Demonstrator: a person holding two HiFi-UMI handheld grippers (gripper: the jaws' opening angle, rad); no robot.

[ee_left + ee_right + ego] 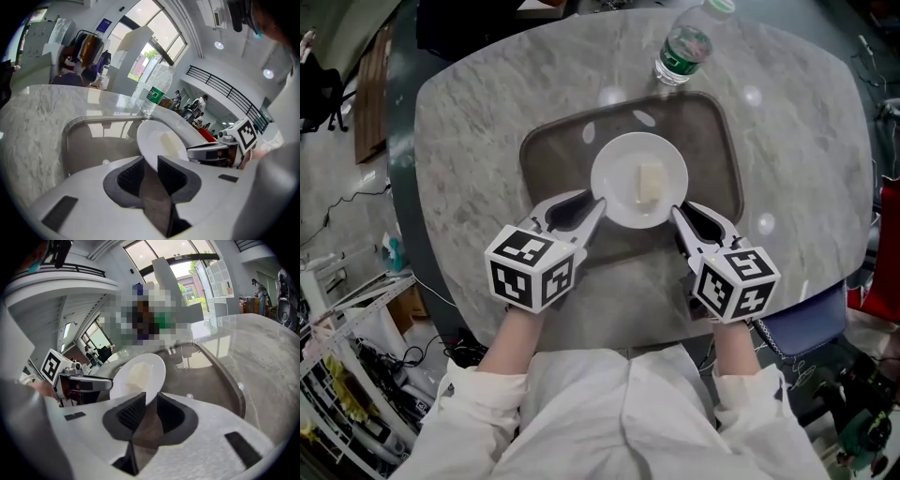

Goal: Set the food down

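plate (617, 161) 1 | food (651, 183) 1 | tray (551, 150) 1 | bottle (682, 47) 1 | table (469, 131) 1

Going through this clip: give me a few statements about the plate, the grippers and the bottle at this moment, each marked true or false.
1. The left gripper and the right gripper each have their fingers closed on the rim of the white plate, on opposite sides. True.
2. The white plate is empty. False: a pale piece of food lies on it.
3. The bottle lies on its side. False: it stands upright at the far side of the tray.
4. The white plate is over the tray, not over bare table. True.
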